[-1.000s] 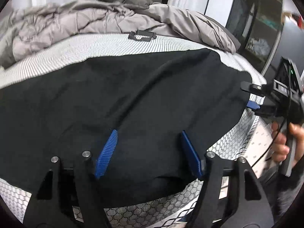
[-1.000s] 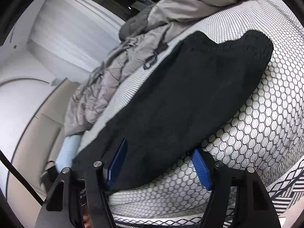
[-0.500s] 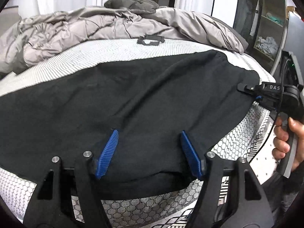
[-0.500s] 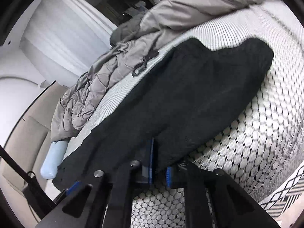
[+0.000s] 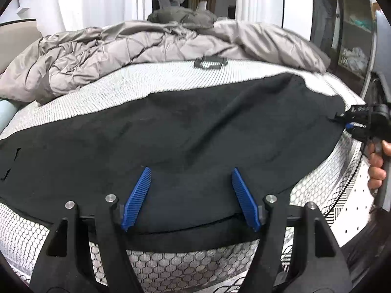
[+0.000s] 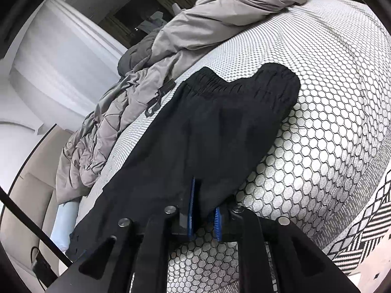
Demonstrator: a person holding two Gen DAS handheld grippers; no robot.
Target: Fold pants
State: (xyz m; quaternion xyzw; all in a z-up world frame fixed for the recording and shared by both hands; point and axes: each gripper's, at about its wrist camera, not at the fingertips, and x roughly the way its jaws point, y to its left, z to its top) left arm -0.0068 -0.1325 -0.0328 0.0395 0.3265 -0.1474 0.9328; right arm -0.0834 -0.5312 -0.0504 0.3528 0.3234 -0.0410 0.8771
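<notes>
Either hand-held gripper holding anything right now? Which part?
Right hand-held gripper is pinching the black pants at their near edge, opposite the waistband. Left hand-held gripper is open over the pants, holding nothing.

We see the black pants (image 5: 195,131) spread flat across the patterned mattress (image 5: 156,78). Our left gripper (image 5: 190,173) hovers over their near edge, blue pads wide apart with the cloth lying between them, not pinched. At the far right, our right gripper (image 5: 348,122) meets the pants' end, jaws pressed together on the fabric, a hand (image 5: 377,163) wrapped round its handle. Behind the pants a rumpled grey duvet (image 5: 122,56) lies heaped along the mattress.
</notes>
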